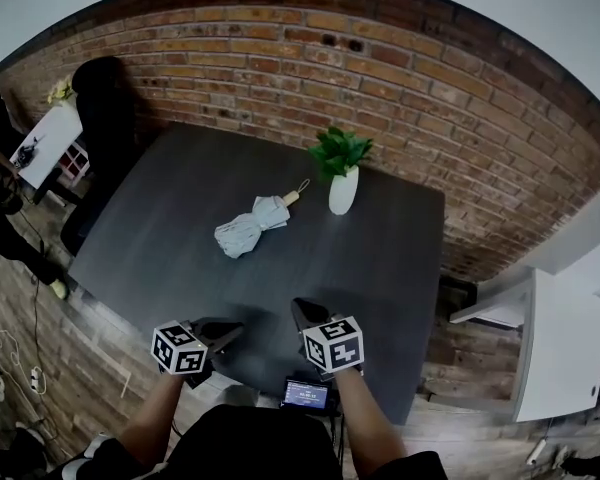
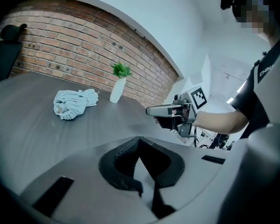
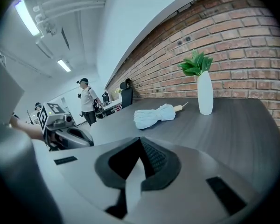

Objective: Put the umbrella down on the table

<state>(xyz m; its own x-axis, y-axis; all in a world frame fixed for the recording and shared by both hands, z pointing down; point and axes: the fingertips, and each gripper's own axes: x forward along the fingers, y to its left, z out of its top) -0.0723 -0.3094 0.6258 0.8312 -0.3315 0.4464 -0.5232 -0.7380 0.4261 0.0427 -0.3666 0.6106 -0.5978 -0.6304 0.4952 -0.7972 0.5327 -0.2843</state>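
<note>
**Brick wall, dark table, plank floor**

A red brick wall point(image 1: 400, 78) runs behind a dark grey table point(image 1: 160, 238). The floor point(image 1: 70, 348) is wood-look planks. A black chair point(image 1: 105, 103) stands by the table's far left corner, and a white desk point(image 1: 565, 338) stands to the right. Strip lights point(image 3: 27, 17) glow on the white ceiling point(image 3: 84, 13).

Left gripper point(image 1: 230, 331) sits bottom centre of the head view, pointing right, jaws pressed together with nothing in them. Right gripper point(image 1: 300, 310) is just beside it, pointing up-left, and its jaws look closed and empty too.
</note>
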